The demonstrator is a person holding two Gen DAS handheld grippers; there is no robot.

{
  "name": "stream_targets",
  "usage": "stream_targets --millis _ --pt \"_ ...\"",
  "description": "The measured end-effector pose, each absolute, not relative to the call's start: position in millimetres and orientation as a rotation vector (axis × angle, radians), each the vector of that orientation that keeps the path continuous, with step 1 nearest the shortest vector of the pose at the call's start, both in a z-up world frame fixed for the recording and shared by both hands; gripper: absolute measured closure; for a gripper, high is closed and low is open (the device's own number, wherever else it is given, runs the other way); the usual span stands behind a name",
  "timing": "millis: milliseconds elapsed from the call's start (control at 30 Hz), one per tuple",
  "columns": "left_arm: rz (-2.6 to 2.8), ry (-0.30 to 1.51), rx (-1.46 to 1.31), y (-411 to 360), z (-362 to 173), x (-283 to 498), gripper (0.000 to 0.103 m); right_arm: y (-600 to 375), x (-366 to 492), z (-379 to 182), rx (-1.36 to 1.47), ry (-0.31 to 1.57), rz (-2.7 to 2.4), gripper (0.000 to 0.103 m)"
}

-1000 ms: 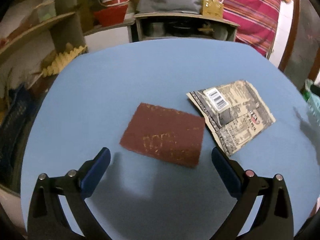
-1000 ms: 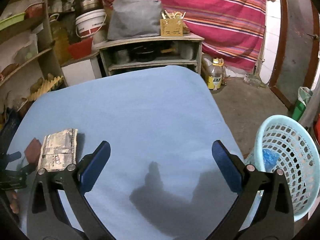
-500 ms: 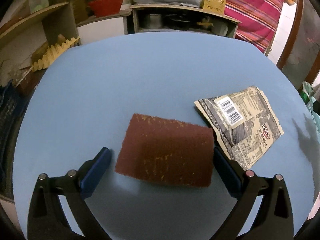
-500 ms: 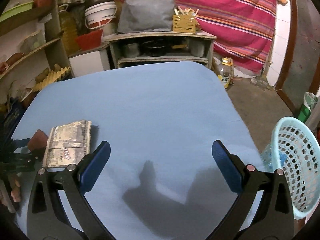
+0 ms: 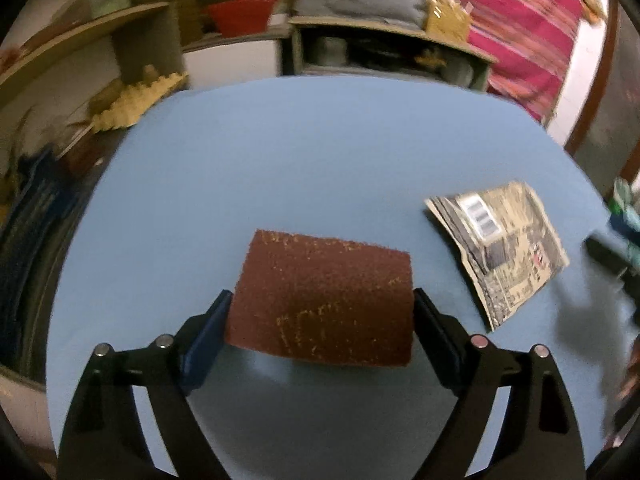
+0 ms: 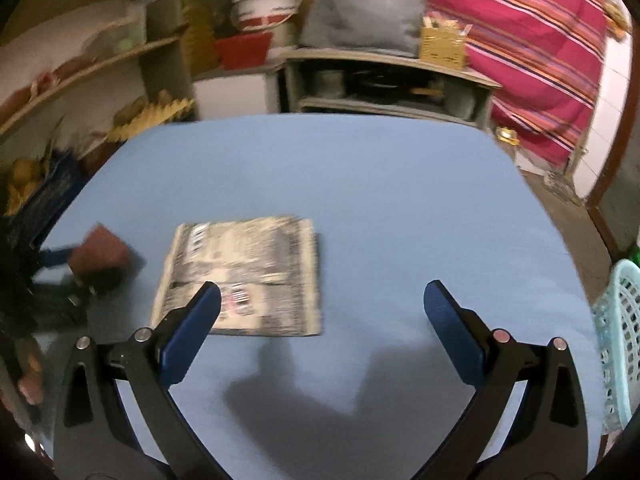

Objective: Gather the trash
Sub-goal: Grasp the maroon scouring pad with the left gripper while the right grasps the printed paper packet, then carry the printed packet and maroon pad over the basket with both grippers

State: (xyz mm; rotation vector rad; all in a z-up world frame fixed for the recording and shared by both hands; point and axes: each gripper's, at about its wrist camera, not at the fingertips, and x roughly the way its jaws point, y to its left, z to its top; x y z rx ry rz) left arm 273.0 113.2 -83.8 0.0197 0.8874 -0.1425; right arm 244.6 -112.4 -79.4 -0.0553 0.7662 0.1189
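My left gripper point(image 5: 320, 320) is shut on a dark red scouring pad point(image 5: 324, 296), its blue pads pressed to both short ends, the pad lifted a little off the blue table point(image 5: 320, 140). A flat printed wrapper point(image 5: 504, 240) lies to the right of it. In the right wrist view the wrapper point(image 6: 248, 276) lies just ahead of my open, empty right gripper point(image 6: 320, 320), partly behind its left finger point(image 6: 192, 328). The pad point(image 6: 100, 256) in the left gripper shows at far left.
A light blue mesh basket point(image 6: 620, 340) stands on the floor off the table's right edge. Shelves with a bucket point(image 6: 266, 4), a red bowl point(image 6: 240, 48) and a grey bag point(image 6: 364, 12) stand behind the table. A crate with yellow fruit point(image 6: 24, 184) sits at left.
My left gripper moved forward around the red pad, closed on it and raised it. My right gripper swung left toward the wrapper, away from the basket.
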Motion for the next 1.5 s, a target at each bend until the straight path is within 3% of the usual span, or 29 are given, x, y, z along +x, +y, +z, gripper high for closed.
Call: stream_targets --millis 267,533,600,667,733,800,900,967,1500 --pt "-0.066 0.78 -0.027 152.0 -42.8 240.7 0.017 -65.6 261.8 -97.6 -0.086 0.83 0.155 0.004" --pt "-0.053 0.777 -0.035 161.1 -39.5 231.9 0.017 -77.6 281.1 -110.0 -0.055 0.894 0.109 0.006" --pt "-0.046 0.777 -0.041 162.7 -39.2 234.6 0.017 -80.6 282.1 -112.9 -0.054 0.91 0.121 0.022" --pt "-0.038 0.777 -0.057 164.2 -37.9 234.8 0.017 -82.5 280.3 -112.7 -0.058 0.906 0.121 0.028" --pt "-0.035 0.772 -0.069 166.5 -36.4 235.3 0.017 -81.5 279.2 -111.4 -0.064 0.899 0.139 0.045" --pt "-0.033 0.769 -0.07 167.0 -35.8 234.5 0.017 -81.0 277.9 -110.3 -0.073 0.892 0.147 0.069" --pt "-0.028 0.766 -0.061 166.7 -35.2 233.9 0.017 -79.1 275.9 -111.1 -0.08 0.886 0.16 0.094" --pt "-0.022 0.766 -0.061 166.8 -34.8 233.2 0.017 -79.5 275.3 -111.1 -0.072 0.88 0.171 0.1" --pt "-0.007 0.729 -0.067 158.4 -22.5 231.5 0.017 -126.4 251.4 -52.0 -0.01 0.708 0.173 0.101"
